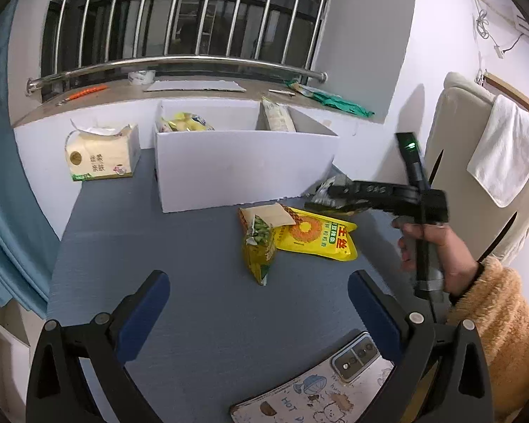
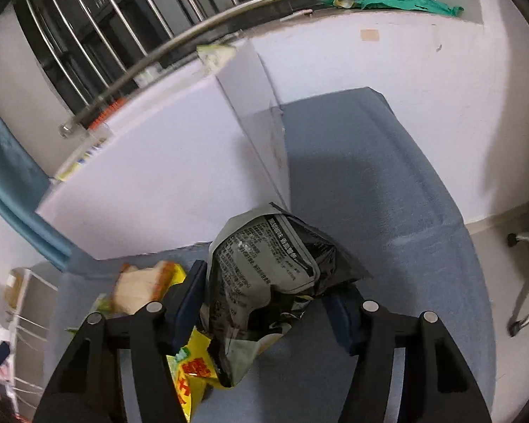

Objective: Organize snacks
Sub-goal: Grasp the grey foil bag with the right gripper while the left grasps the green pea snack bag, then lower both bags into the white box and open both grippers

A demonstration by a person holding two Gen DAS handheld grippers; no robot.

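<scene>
A tissue pack point(image 1: 102, 155), a phone point(image 1: 356, 359) (camera side up) and a towel point(image 1: 508, 155).

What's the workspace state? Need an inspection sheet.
Surface: blue-grey mat, mostly bare.
Job's things: white cardboard box holds a yellow pack and a pale pack; yellow pineapple-print bag, green-yellow bag and tan pack lie outside it, overlapping.
Clutter: tissue box; phone in a cartoon case.
Grippers: left gripper open, empty, above the phone; right gripper closed on a crumpled black-and-grey snack bag by the box corner.
Cables: white cord on the wall; none on the mat.
Surroundings: barred window, blue curtain, white towel.
</scene>
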